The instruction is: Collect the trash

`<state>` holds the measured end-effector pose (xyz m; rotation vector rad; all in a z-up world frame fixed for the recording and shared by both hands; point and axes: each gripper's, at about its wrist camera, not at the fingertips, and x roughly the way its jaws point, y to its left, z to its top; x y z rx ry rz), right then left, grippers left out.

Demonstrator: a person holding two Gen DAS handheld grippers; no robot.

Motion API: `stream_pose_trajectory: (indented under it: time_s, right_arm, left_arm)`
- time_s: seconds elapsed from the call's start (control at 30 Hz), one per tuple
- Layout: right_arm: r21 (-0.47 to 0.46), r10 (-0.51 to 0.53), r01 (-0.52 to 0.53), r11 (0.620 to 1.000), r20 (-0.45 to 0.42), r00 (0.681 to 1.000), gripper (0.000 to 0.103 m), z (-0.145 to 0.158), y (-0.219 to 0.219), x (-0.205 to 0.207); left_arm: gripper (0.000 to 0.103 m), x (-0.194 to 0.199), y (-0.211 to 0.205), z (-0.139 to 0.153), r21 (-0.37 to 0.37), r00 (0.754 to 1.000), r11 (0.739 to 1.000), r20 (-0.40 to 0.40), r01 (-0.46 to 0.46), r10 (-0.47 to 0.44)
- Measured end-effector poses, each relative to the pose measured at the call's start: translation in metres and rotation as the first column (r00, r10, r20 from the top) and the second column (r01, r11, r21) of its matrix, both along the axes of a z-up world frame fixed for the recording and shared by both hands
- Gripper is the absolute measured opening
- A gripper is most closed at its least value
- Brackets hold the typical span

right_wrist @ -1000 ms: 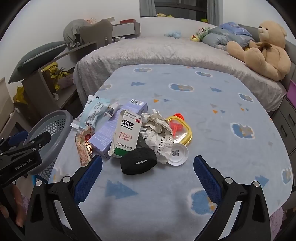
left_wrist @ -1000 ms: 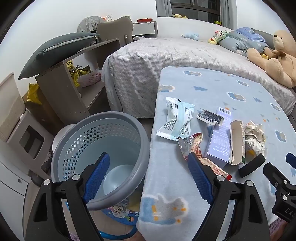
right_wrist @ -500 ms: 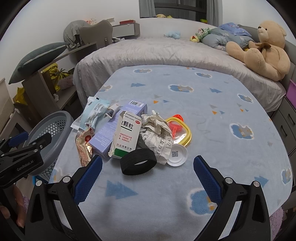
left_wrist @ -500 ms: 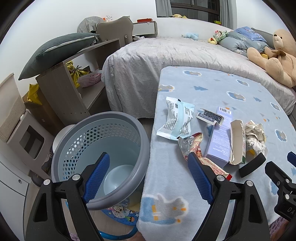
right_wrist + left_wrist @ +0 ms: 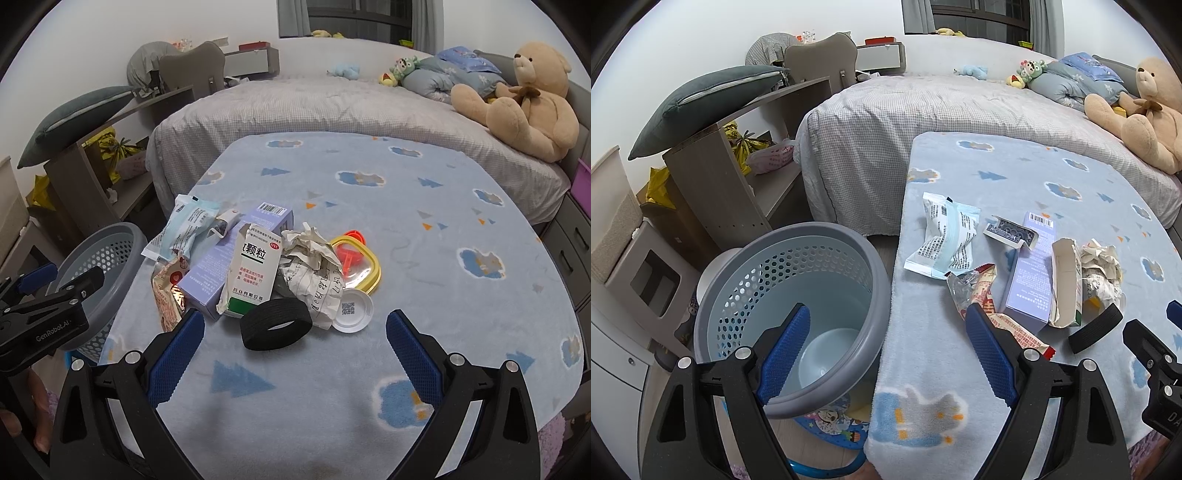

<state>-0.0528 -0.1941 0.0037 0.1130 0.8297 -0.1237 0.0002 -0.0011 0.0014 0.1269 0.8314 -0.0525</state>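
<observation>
Nearest to us, our right gripper [image 5: 293, 350] hangs with its fingers spread wide and nothing between them, low over the blue blanket [image 5: 424, 221], squared up to the litter as if to choose a first piece. Our left gripper [image 5: 882, 347] is equally wide and empty, straddling the blanket edge, one finger over the grey perforated bin [image 5: 790, 291]; we judge it is stationed there to guard the drop point.

Just beyond the right fingertips: black ring band [image 5: 276, 324], closest item, touching the pile. White round lid [image 5: 352, 310] just beside it. Crumpled paper [image 5: 314, 258], leaning on the white medicine box [image 5: 255, 269]. Lilac carton [image 5: 221, 269] beneath that box. Red snack wrapper [image 5: 168, 291] at the pile's bin side. Yellow-rimmed lid [image 5: 360, 262] behind the paper. Pale blue pouch [image 5: 184, 229] farthest back.

The bin stands on the floor against the blanket edge, empty of this trash; nothing collected yet. Teddy bear [image 5: 524, 103] sits well apart on the bed.
</observation>
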Motion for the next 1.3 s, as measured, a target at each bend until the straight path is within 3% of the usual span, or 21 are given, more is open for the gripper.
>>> stream_pose_trajectory:
  time_s: [1.3]
  right_arm:
    - [0.002,0.001,-0.001,1.000,0.006,1.000,0.097,0.0037,-0.0003,-0.0011]
  left_arm:
    - [0.082,-0.0003,0.0027,-0.0013,0.005,1.000,1.000,-0.001,-0.001,0.001]
